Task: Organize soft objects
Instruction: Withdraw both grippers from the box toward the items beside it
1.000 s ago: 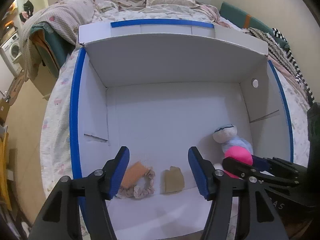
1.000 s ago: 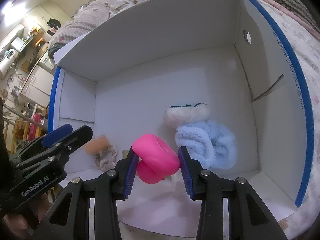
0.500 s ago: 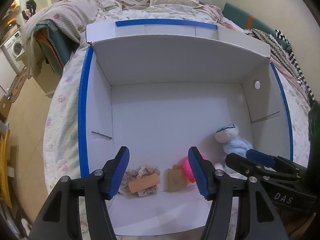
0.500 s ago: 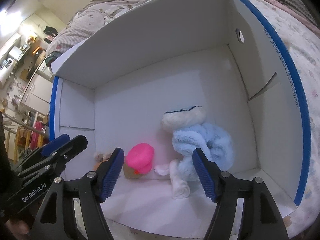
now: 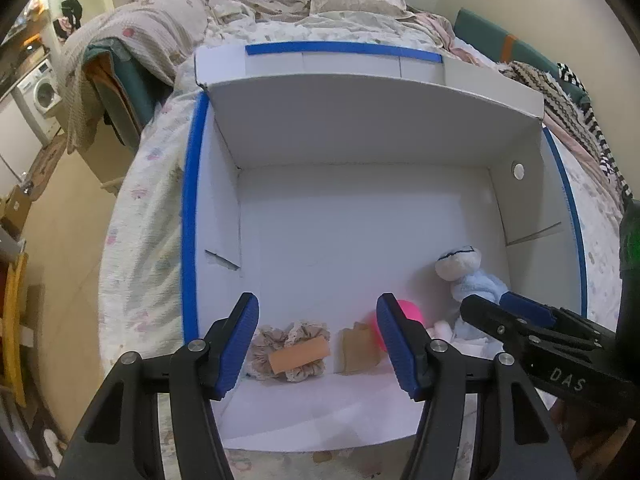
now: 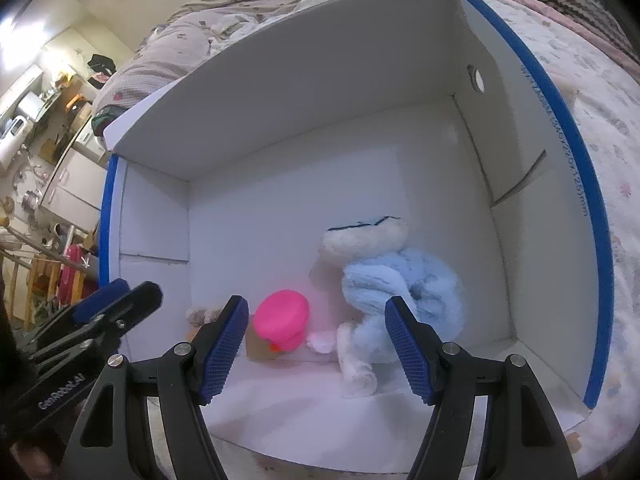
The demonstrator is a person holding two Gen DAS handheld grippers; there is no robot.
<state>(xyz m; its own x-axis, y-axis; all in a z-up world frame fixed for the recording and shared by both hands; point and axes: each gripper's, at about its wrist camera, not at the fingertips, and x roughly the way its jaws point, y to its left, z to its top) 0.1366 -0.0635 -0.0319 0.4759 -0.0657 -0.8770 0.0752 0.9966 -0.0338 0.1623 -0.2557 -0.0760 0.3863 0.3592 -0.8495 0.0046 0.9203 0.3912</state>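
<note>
The pink toy (image 6: pixel 281 319) sits loosely at the box's (image 6: pixel 500 152) near wall — if I dip my right gripper (image 6: pixel 316 346) carelessly, a pad could knock it against the blue plush (image 6: pixel 400 280). That gripper is released, empty; the toy lies just beyond its left finger. My left gripper (image 5: pixel 316 344) hangs unclenched too — the scrunchie (image 5: pixel 292 348) lies beyond its fingertips.

Right gripper (image 6: pixel 316 344) open over white box (image 6: pixel 532 168), nothing between pads; pink toy (image 6: pixel 282 322) on box floor beside blue plush (image 6: pixel 400 284), left gripper (image 6: pixel 100 312) at left edge.
</note>
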